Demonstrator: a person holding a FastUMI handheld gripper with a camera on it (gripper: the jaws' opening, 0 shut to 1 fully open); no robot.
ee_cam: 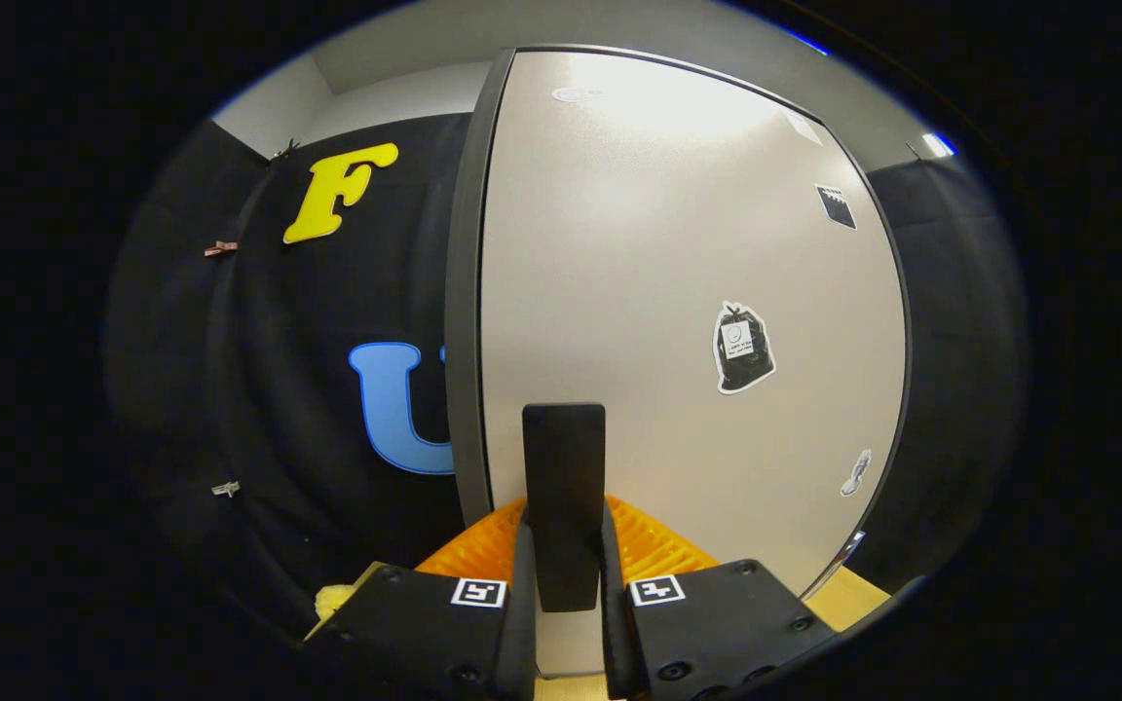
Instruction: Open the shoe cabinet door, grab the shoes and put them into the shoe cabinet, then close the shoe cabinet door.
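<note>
Shoe cabinet door (678,292) is the biggest thing ahead: pale panel, dark edge at its 9 o'clock side, black bag-shaped sticker (743,347) at 3 o'clock of the panel's centre, small shoe sticker (855,473) at 4 o'clock. Black door handle (564,497) stands upright at 6 o'clock. Gripper (564,594) is clamped on that handle, one finger each side. Shoes unseen.
</note>
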